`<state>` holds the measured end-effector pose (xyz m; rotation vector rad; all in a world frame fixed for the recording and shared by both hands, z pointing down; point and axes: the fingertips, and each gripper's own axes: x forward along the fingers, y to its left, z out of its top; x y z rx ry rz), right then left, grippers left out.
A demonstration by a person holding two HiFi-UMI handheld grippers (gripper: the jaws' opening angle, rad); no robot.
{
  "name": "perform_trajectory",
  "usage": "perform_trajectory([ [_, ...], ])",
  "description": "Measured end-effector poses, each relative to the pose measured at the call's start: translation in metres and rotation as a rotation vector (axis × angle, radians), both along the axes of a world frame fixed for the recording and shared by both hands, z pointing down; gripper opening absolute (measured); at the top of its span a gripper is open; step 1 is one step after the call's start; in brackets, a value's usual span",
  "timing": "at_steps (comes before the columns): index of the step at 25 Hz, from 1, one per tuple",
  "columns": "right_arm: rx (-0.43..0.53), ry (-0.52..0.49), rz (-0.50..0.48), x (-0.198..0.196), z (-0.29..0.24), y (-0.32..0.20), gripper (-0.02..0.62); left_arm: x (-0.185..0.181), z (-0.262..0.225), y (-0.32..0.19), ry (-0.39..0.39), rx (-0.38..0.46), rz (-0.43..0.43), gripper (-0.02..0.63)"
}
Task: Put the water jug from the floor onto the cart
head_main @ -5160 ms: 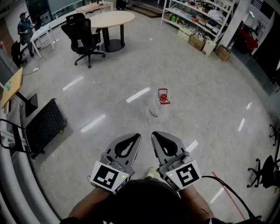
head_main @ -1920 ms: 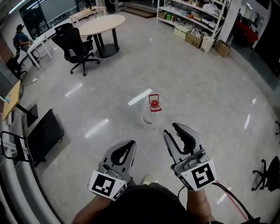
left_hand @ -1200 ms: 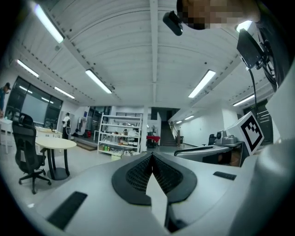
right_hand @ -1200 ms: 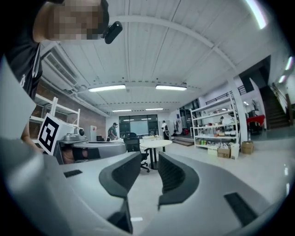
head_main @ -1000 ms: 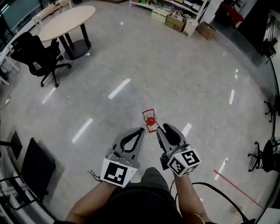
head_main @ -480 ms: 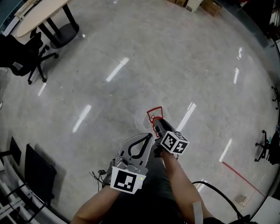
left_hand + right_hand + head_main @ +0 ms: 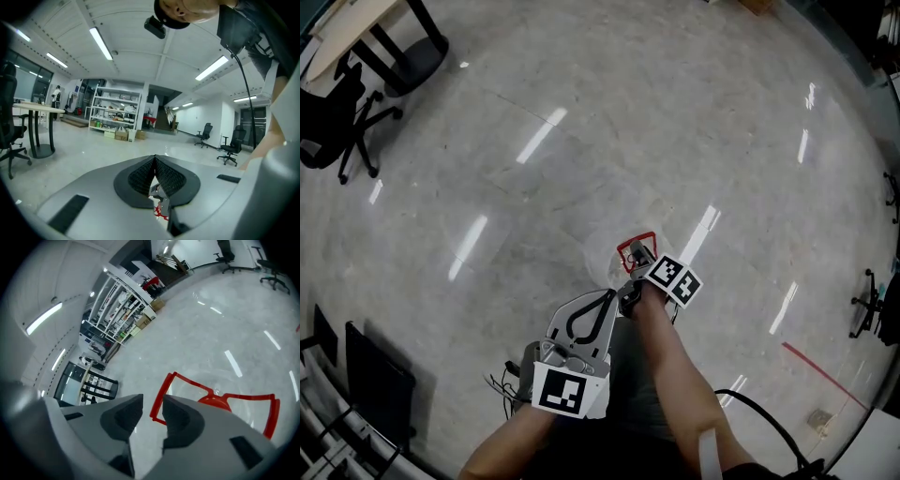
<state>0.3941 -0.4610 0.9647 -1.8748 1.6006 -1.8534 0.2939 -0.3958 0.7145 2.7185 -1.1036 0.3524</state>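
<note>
Water jug: stands on the floor, red handle uppermost.
Right tool: has come down to the handle within the last second, jaws narrowly apart at its bar, not clamped.
Left tool: closed, empty, just behind the jug.
Status: grasp looks imminent, lift pending.

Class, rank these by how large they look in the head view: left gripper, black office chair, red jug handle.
1-2. left gripper and black office chair: about alike. The gripper is far nearer the camera, so I leave them unranked.
3. red jug handle: clearly smallest.

Right gripper reaches forward, fingers apart (only narrowly); left gripper hangs back, closed.
</note>
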Motion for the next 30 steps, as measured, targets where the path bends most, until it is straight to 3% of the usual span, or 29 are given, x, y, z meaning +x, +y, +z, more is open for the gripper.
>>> perform_trajectory([
  [10, -0.131, -0.061, 0.076, -0.006, 0.046, -0.027, 0.118, 0.0, 0.022, -0.03, 0.007, -0.001, -0.005, 0.005],
  [17, -0.301, -0.146, 0.122, -0.014, 0.063, -0.025, 0.117, -0.008, 0.02, -0.032, 0.019, -0.008, -0.03, 0.005],
  [19, -0.326, -0.115, 0.1, -0.013, 0.064, -0.023, 0.047, -0.008, 0.017, -0.033, 0.023, -0.016, -0.036, 0.005],
  [30, -0.184, -0.086, -0.07, -0.037, 0.024, 0.019, 0.028, -0.012, -0.002, -0.029, 0.027, -0.027, -0.038, 0.005],
])
